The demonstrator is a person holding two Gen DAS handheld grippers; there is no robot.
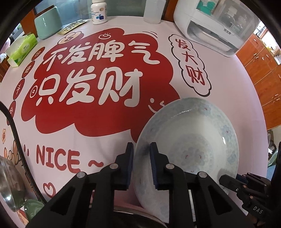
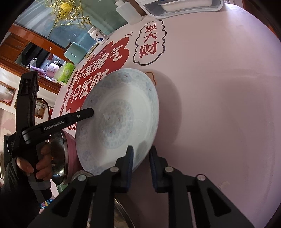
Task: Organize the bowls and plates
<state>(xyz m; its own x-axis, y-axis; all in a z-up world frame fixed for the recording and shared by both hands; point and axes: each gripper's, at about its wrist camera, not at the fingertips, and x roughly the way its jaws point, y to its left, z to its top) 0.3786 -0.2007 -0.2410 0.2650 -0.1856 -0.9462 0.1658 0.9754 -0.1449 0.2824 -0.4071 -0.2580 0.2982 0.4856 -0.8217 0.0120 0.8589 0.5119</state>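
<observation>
The left tongs (image 1: 141,149) are clamping the left rim of the pale blue-patterned plate (image 1: 189,136), and the right tongs (image 2: 141,151) are clamping its opposite rim, so the plate is sitting tilted between the two, over the pink desk (image 1: 108,145) with its red lettering. The left wrist view is showing a white appliance (image 1: 216,28), a pill bottle (image 1: 98,11) and a tissue pack (image 1: 23,48) at the far edge, while the right wrist view is showing the hand (image 2: 37,163) gripping the left tool and a steel bowl (image 2: 58,157) beside the plate.
</observation>
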